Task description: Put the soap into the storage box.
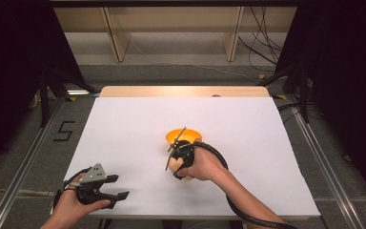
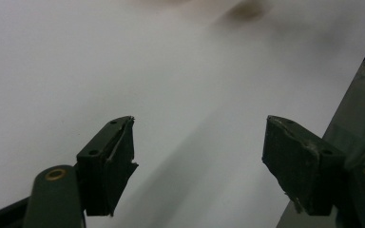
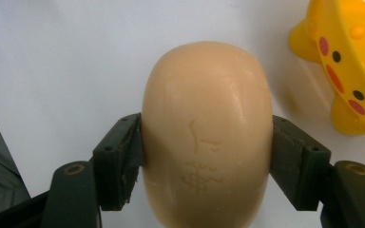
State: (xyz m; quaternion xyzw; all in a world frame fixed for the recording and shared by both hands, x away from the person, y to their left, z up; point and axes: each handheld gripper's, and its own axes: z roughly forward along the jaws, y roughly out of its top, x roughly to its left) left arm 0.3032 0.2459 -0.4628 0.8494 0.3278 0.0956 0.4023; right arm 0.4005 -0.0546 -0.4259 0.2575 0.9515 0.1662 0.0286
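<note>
**Right tongs grip a bar of soap beside a yellow dish**

Right tongs [image 3: 206,156] are closed on a smooth, rounded, peach-coloured soap bar [image 3: 207,133], one black jaw pressed against each long side. The bar's long axis runs along the jaws, and faint stamped marks show on its upper face. It sits near the middle of the white surface [image 1: 124,129]. Just beyond it is a glossy yellow plastic dish [image 1: 183,135] with a cartoon face. Left tongs [image 1: 118,187] hang wide open and empty at the near left corner.
</note>
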